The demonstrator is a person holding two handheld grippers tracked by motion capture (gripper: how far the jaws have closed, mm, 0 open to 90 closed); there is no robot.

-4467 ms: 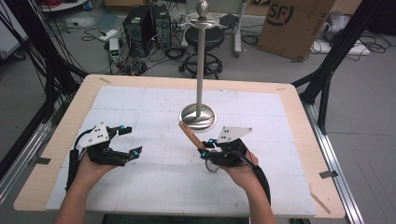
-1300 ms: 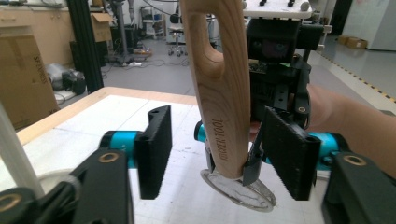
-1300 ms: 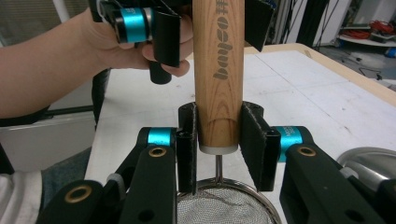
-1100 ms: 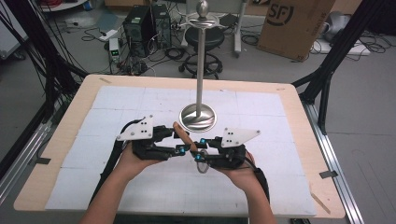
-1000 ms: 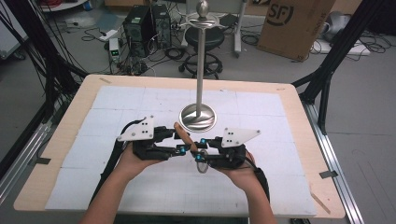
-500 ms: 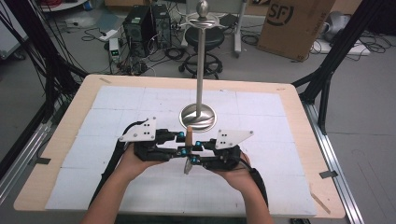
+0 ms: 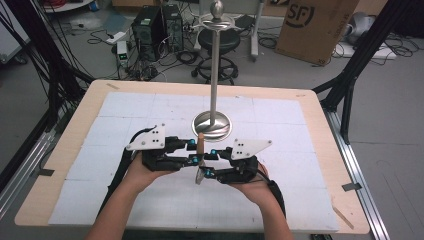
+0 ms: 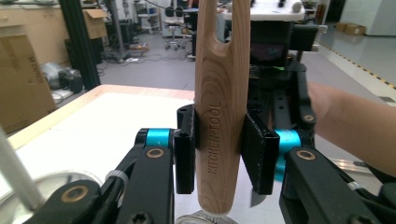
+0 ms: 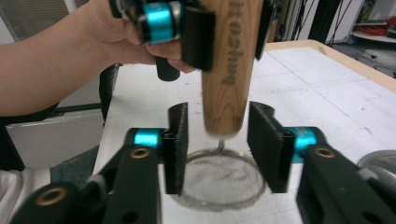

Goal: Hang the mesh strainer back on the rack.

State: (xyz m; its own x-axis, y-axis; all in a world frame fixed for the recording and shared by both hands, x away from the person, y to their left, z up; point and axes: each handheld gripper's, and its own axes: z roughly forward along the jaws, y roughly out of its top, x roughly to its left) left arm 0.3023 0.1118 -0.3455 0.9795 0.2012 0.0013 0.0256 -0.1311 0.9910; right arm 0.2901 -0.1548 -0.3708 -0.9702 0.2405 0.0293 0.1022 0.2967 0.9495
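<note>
A small strainer with a wooden handle [image 7: 200, 144] stands upright between my two grippers, with its wire mesh [image 7: 198, 176] hanging low over the white mat. My left gripper [image 7: 196, 152] is shut on the handle [image 8: 222, 116], both pads pressing its sides. My right gripper [image 9: 218, 145] has just been opening. The handle's lower end [image 9: 228, 84] sits between its jaws with a gap on each side, and the mesh bowl [image 9: 219, 184] lies below. The left gripper [image 9: 196, 23] grips the handle just above.
A metal stand with a round base [image 7: 212, 125] and a tall pole [image 7: 215, 70] rises just behind the grippers. White mat [image 7: 300, 165] covers the wooden table. Chairs, cables and a cardboard box [image 7: 312, 25] lie beyond the far edge.
The left gripper came in from the left and closed on the handle. The strainer swung from tilted to upright. The right gripper's jaws have parted from the handle.
</note>
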